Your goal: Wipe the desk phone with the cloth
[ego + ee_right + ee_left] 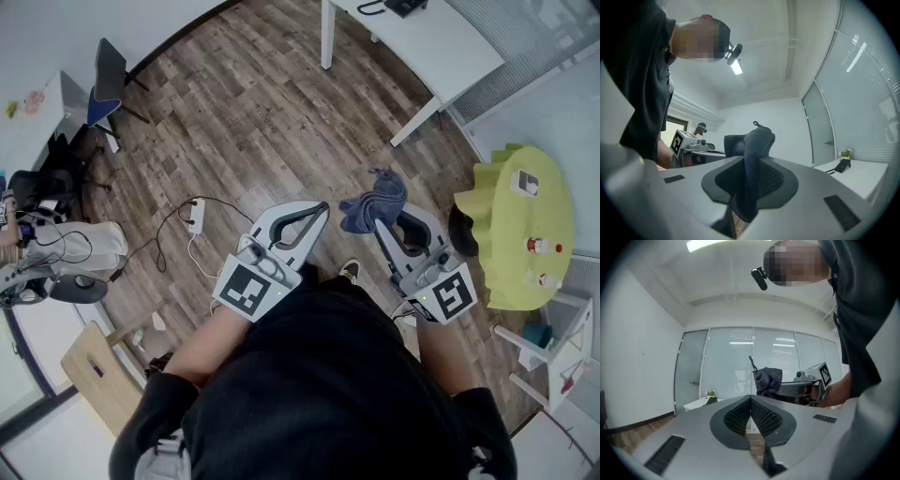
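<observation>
I stand on the wood floor with both grippers held in front of my body, far from the desk. My right gripper [381, 223] is shut on a blue-grey cloth [373, 206], which bunches above the tips; in the right gripper view the cloth [752, 145] runs down between the pads. My left gripper [321, 210] is shut with nothing in it, its ribbed pads [759, 416] pressed together. The dark desk phone [405, 6] sits on a white desk [441, 47] at the top edge. From the left gripper view I see the cloth [768, 379] and the right gripper [806, 387].
A yellow-green round table [506, 202] with small items stands at the right, a white stool [555, 349] below it. A power strip [196, 215] with cables lies on the floor to the left. A wooden chair [97, 375] and bags [56, 248] are at the left.
</observation>
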`<state>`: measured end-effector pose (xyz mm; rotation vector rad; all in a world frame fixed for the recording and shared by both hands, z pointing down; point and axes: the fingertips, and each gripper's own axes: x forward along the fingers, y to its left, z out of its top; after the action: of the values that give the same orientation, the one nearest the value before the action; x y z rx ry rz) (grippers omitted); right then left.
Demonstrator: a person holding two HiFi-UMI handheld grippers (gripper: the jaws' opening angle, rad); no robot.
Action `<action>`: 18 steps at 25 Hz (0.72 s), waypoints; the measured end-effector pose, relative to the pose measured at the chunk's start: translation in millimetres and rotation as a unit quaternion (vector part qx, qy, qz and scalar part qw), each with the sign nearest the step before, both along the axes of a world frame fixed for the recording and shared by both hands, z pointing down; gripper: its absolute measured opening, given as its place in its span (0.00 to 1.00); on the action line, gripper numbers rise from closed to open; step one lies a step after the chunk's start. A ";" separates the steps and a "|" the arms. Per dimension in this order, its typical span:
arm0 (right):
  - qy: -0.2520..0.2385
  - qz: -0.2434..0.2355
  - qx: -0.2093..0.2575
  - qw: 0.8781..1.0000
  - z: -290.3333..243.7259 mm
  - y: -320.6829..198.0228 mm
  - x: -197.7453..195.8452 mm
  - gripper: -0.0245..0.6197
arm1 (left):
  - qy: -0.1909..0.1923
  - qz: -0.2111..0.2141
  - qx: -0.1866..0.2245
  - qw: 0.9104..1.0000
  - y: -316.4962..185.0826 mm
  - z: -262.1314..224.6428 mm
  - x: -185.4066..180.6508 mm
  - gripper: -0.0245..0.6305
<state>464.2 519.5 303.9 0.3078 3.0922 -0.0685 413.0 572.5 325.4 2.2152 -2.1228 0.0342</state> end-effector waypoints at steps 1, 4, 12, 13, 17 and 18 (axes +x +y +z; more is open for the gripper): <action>0.000 0.000 0.000 1.000 0.0 -1.3 1.2 0.18 | -0.002 -0.001 -0.001 1.000 -0.4 -0.2 1.8 0.05; 0.000 -0.003 0.000 1.000 -0.7 -3.7 4.8 0.18 | -0.008 -0.004 -0.002 1.000 -2.2 -1.8 6.5 0.05; -0.003 -0.010 -0.012 1.000 -9.9 4.6 -10.9 0.18 | 0.010 -0.019 0.008 1.000 8.8 -9.6 -6.0 0.05; -0.003 -0.011 -0.014 1.000 -10.9 7.6 -15.0 0.18 | 0.012 -0.021 0.009 1.000 12.6 -9.8 -10.2 0.05; 0.000 -0.014 -0.020 1.000 -8.1 19.0 -33.4 0.18 | 0.006 -0.026 0.014 1.000 24.2 -10.5 -27.6 0.05; 0.000 -0.018 -0.021 1.000 -7.4 22.0 -37.9 0.18 | 0.004 -0.026 0.015 1.000 25.9 -10.3 -32.2 0.05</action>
<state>426.3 541.6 296.5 0.3611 3.0815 -0.1352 380.8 598.5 315.2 2.1704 -2.1913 -0.0081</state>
